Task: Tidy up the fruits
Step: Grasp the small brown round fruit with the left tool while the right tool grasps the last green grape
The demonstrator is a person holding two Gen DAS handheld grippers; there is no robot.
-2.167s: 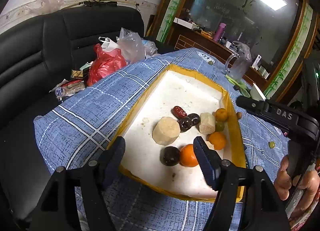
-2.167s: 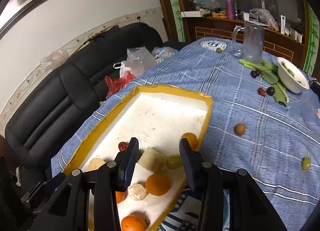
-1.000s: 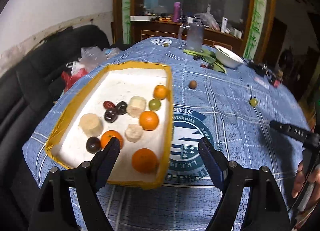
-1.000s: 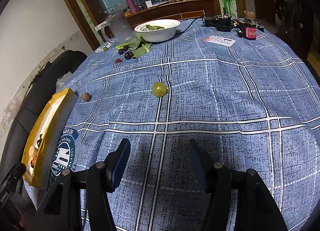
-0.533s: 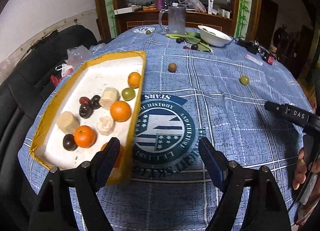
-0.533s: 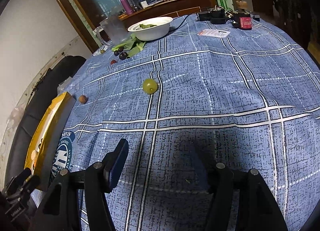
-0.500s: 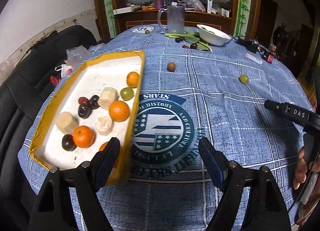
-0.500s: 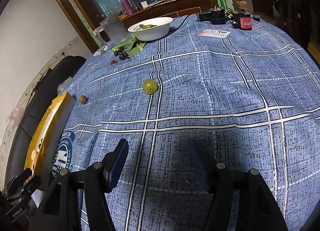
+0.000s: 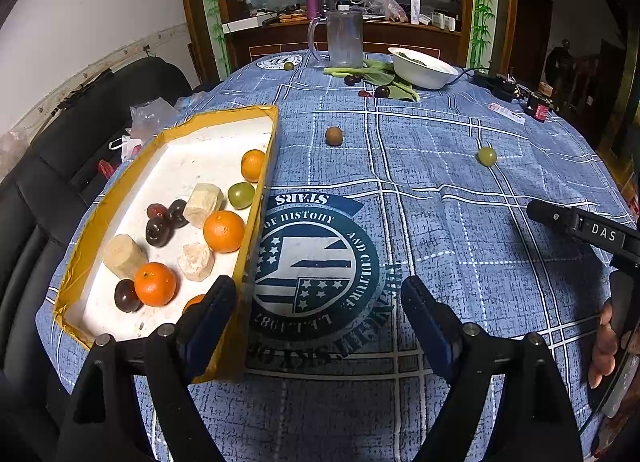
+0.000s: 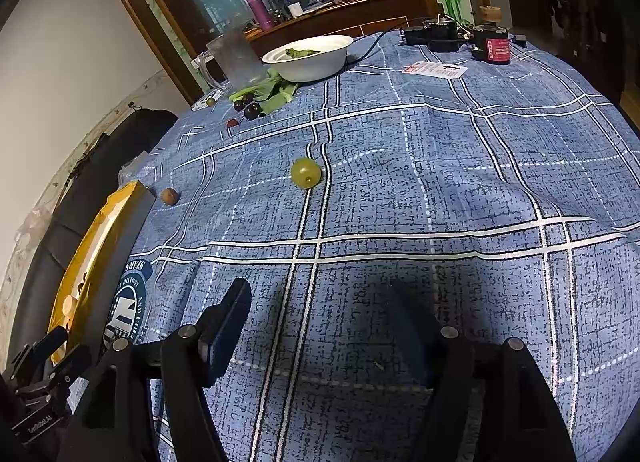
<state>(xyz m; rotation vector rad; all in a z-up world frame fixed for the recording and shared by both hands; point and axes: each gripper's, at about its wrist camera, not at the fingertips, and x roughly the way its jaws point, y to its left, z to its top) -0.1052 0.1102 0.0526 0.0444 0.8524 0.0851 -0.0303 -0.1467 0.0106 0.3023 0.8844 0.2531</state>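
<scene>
Both grippers hang over the blue checked tablecloth (image 10: 440, 189) with nothing between their jaws: the left gripper (image 9: 318, 312) spread wide beside the yellow-rimmed white foam tray (image 9: 256, 217) of oranges, the right gripper (image 10: 326, 318) having just been opening, short of the loose green grape (image 10: 306, 172).

The yellow-rimmed white tray (image 9: 256, 197) holds oranges (image 9: 224, 230), dark plums (image 9: 159, 230), a green grape and pale chunks. Beyond its far corner lies a brown fruit (image 9: 333, 135); a loose green grape (image 9: 487, 156) sits well right of it.
</scene>
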